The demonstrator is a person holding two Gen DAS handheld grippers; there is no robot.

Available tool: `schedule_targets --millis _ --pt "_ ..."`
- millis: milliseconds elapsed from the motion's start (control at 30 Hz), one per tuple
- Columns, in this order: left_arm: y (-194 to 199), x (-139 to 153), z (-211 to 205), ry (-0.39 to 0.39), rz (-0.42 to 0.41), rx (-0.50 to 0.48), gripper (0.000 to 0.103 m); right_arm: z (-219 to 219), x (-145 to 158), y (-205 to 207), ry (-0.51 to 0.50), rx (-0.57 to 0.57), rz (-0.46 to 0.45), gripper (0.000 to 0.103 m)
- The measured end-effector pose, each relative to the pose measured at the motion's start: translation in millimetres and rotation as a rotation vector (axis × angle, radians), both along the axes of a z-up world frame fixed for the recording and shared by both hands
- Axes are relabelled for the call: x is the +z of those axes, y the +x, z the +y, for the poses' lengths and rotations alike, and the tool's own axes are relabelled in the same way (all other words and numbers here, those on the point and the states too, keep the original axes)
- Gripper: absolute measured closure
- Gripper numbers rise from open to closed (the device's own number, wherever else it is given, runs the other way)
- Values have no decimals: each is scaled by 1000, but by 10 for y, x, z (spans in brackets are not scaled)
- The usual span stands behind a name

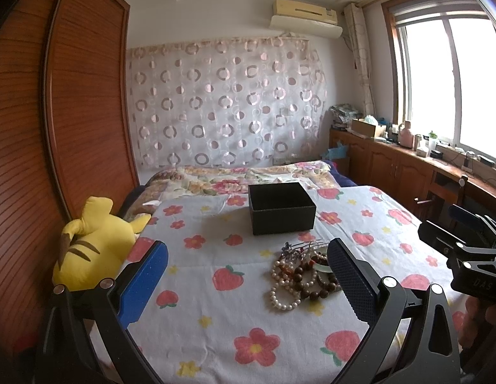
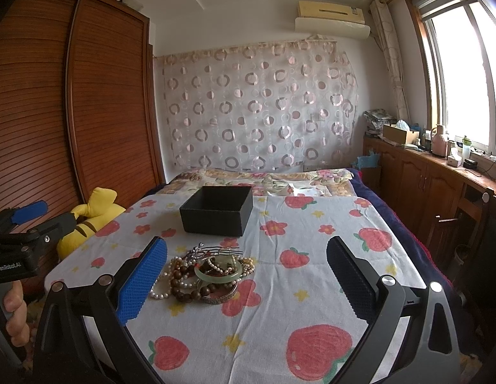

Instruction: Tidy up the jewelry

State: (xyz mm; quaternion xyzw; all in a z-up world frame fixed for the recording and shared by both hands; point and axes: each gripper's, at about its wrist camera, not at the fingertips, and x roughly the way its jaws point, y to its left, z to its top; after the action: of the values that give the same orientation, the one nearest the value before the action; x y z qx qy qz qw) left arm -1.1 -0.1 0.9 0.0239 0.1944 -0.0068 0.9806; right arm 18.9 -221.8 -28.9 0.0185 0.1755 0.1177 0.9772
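A pile of jewelry (image 1: 303, 275) lies on the strawberry-print sheet: pearl strands, brown wooden bead bracelets, a pale green jade bangle (image 2: 217, 272), a silver bangle and a hairpin. It also shows in the right wrist view (image 2: 204, 276). An open, empty black box (image 1: 281, 208) stands just behind it, also in the right wrist view (image 2: 217, 210). My left gripper (image 1: 248, 283) is open and empty, the pile by its right finger. My right gripper (image 2: 246, 283) is open and empty, the pile by its left finger. Each gripper shows at the edge of the other's view.
A yellow plush toy (image 1: 94, 243) lies at the bed's left edge by a wooden wardrobe (image 1: 84, 102). A floral quilt (image 1: 241, 177) covers the far end of the bed. A wooden cabinet (image 2: 417, 172) with clutter runs under the window on the right.
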Motion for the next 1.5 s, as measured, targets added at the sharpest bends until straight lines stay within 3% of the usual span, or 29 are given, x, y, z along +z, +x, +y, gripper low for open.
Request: schedule_targets --millis 1500 --pt "-20 9 -55 2 7 -11 6 15 5 -18 2 5 8 2"
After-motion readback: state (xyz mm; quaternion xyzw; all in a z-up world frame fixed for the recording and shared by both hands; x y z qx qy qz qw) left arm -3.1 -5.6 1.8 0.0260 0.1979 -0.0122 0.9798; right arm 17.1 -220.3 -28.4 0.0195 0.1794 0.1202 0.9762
